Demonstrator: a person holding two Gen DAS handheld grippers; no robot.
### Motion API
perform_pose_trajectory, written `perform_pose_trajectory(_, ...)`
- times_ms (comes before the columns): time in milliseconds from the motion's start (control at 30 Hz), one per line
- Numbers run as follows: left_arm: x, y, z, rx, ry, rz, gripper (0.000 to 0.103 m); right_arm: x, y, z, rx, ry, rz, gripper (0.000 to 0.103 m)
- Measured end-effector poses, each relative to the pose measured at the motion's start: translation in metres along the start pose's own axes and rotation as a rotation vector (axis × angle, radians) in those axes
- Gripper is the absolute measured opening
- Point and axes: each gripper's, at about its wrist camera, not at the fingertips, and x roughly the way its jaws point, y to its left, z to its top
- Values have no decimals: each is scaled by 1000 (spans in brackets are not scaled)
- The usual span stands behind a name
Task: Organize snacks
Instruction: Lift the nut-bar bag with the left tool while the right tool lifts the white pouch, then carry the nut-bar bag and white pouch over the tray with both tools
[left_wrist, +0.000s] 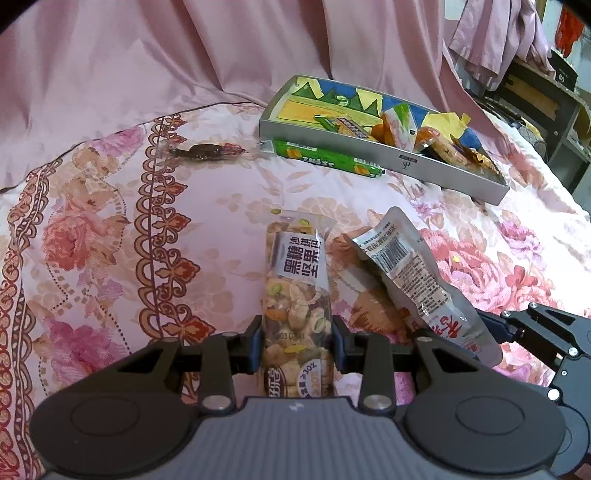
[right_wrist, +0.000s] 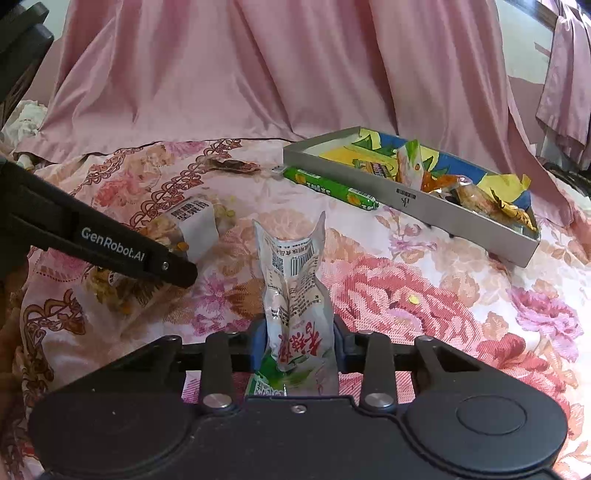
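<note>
Nut bar (left_wrist: 295, 291) clamped between pads of left gripper (left_wrist: 295, 345), lengthwise over floral bedspread (left_wrist: 92, 240). Silver pouch (left_wrist: 417, 280) alongside at right, held by right gripper. Grey tray (left_wrist: 369, 151) beyond, several snacks inside; green sausage stick (left_wrist: 325, 160) against near wall; brown wrapper (left_wrist: 207, 151) further left.

Silver pouch (right_wrist: 295, 295) gripped at lower end by right gripper (right_wrist: 299, 345), crumpled, upright. Left gripper (right_wrist: 177, 271) at left with nut bar (right_wrist: 188, 225). Tray (right_wrist: 461, 218) far right.

Clear nut bar pack (left_wrist: 295, 291), lengthwise at lower centre, lies on bed. Silver pouch (right_wrist: 295, 295), crumpled, upright at lower centre. Green stick pack (left_wrist: 325, 158) against grey tray (left_wrist: 369, 155), upper right; wrapped snacks (left_wrist: 443, 144) inside. Brown wrapper (left_wrist: 207, 151) upper left.
</note>
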Motion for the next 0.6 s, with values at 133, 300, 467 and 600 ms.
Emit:
perform_pose_trajectory(133, 0, 0, 0, -3, -8, -3, 39, -1, 2, -1, -18, -9, -10, 36)
perform_pose_trajectory(300, -2, 1, 0, -15, -19, -4, 39, -2, 4, -1, -39, -26, -33, 36)
perform_pose_trajectory(467, -2, 3, 3, -29, -20, -5, 39, -3, 4, -1, -46, -35, -43, 35)
perform_pose_trajectory(600, -3, 4, 7, -33, -31, -1, 39, -3, 2, 0, -41, -45, -54, 35)
